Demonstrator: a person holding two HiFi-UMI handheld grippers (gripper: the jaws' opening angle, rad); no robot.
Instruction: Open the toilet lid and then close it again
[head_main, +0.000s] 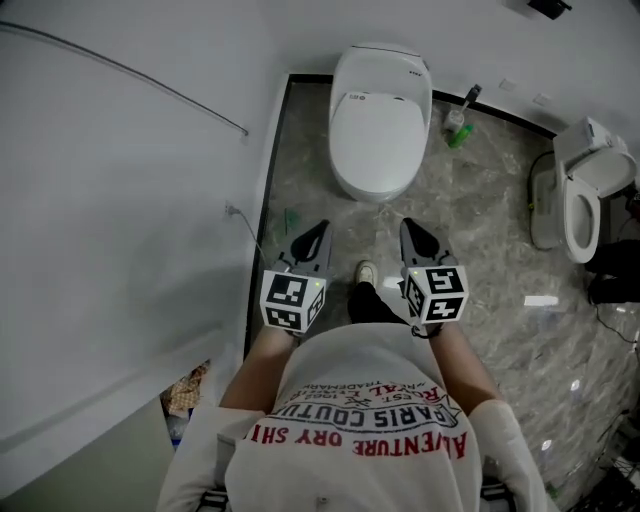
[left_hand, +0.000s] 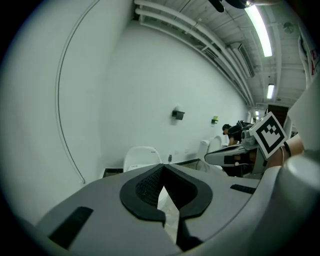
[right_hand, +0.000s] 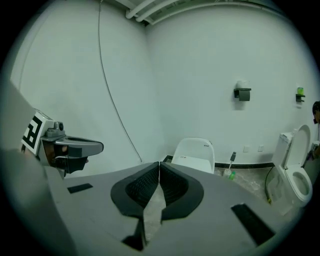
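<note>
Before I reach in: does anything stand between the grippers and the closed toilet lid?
Nothing visible does. Only bare floor lies between the left gripper, the right gripper and the toilet lid; the bottle stands off to its right.

Left gripper (head_main: 312, 241) jaws together, right gripper (head_main: 418, 239) likewise, side by side

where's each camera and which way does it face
Head view: on the person's head, steeply down at the closed toilet; shirt, forearms, left gripper and right gripper show.
Left gripper view: on the left gripper, along its shut jaws toward the toilet; right gripper shows at right.
Right gripper view: on the right gripper, same heading; left gripper at left.
Shared: all three see the toilet.
</note>
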